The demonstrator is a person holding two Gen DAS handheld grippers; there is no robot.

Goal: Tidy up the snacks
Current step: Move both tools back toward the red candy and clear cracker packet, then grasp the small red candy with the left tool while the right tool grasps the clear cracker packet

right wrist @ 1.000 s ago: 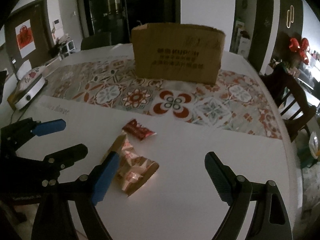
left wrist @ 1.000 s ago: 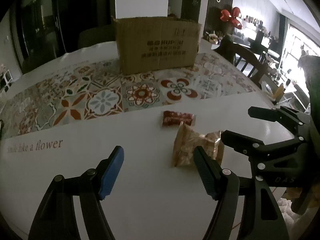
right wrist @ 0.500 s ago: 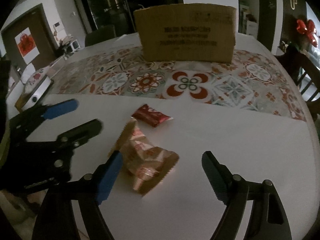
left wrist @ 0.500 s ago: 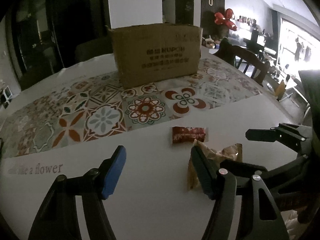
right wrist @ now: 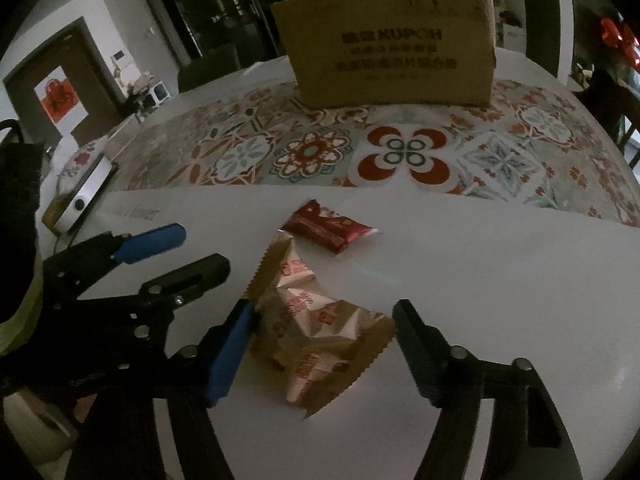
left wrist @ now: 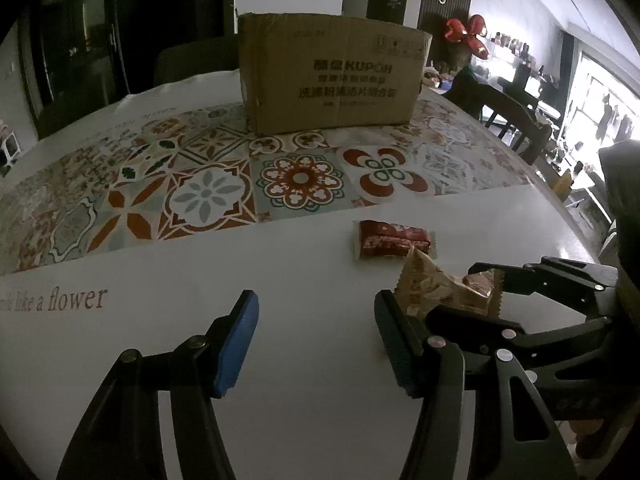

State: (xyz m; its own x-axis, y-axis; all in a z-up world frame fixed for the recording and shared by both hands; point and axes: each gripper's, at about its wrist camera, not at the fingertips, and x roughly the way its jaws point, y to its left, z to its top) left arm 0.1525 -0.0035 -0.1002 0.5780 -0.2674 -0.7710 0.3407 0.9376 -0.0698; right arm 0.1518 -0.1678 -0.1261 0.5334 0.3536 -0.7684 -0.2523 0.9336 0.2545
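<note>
The round white table, smooth and faintly glossy, carries a band of patterned tile-print cloth in rust, grey-green and cream. On that band stands the brown corrugated cardboard box, rectangular, with dark lettering printed on its front. Nearer, on the bare white surface, lies the crinkled tan foil snack packet with zigzag-cut ends, puffed and creased. It sits between the fingers of the right gripper, whose jaws are closing; the blue ribbed pad touches its left edge, while the black pad stands just beside its right corner. The left gripper is also closing, with only bare table between its pads. Just beyond the tan packet rests the small red glossy snack wrapper, flat and oblong
</note>
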